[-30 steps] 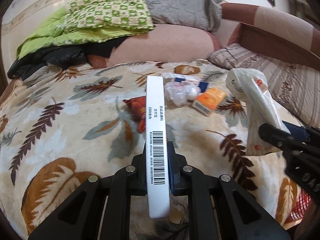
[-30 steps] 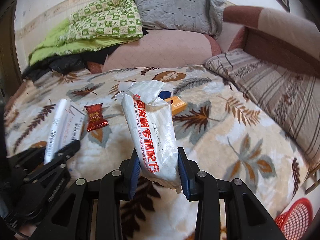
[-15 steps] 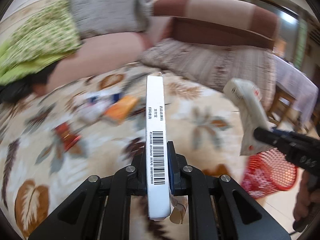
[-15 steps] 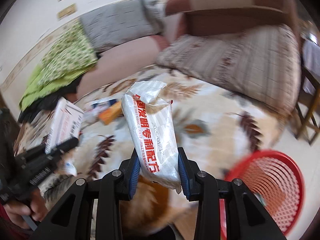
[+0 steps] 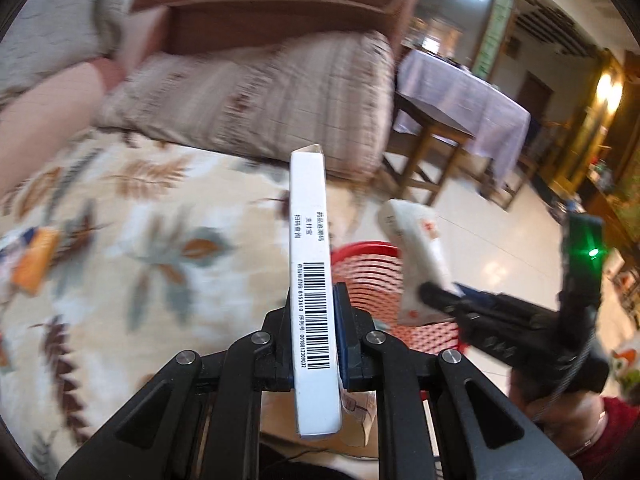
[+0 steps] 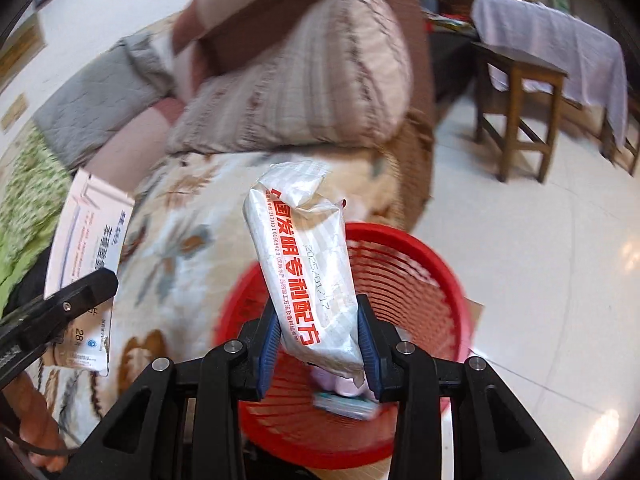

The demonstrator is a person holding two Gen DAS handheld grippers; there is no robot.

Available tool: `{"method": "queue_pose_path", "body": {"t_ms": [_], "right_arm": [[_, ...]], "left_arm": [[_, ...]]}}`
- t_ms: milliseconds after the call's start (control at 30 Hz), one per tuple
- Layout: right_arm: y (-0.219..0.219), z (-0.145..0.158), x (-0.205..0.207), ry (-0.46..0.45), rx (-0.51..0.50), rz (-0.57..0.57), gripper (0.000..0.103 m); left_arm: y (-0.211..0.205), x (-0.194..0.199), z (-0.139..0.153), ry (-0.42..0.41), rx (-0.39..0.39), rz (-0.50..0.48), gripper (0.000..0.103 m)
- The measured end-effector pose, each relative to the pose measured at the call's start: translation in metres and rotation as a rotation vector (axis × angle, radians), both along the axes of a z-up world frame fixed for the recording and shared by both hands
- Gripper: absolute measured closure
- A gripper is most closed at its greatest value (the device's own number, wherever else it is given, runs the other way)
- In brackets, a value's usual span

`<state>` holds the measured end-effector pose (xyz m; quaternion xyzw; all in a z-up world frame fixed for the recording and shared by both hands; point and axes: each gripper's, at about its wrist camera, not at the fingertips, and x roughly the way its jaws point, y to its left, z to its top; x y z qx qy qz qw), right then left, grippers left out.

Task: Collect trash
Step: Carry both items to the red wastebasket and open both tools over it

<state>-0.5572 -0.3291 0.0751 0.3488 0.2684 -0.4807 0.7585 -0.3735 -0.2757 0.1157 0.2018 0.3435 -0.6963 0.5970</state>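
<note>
Both claws just swung off the bed to the red basket. Right claw pinches the white wrapper right over it; left claw clamps the white box, basket at 1 o'clock. Drop looks next.

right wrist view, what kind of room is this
Most likely a home living room: a sofa with a leaf-print blanket, a cloth-covered table on a tiled floor, and a red basket for trash.
</note>
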Motion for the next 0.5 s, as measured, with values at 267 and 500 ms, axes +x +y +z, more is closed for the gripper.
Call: {"method": "queue_pose_path", "body": {"t_ms": [267, 500], "right_arm": [[-0.007, -0.014, -0.024, 0.077, 0.016, -0.085, 0.052], [0.008, 0.004, 0.023, 0.052, -0.063, 0.052, 0.052]], "left_arm": [[-0.011, -0.016, -0.005, 0.008, 0.019, -0.012, 0.039], [0.034, 0.067, 0.004, 0.060, 0.000, 0.201, 0.039]]}}
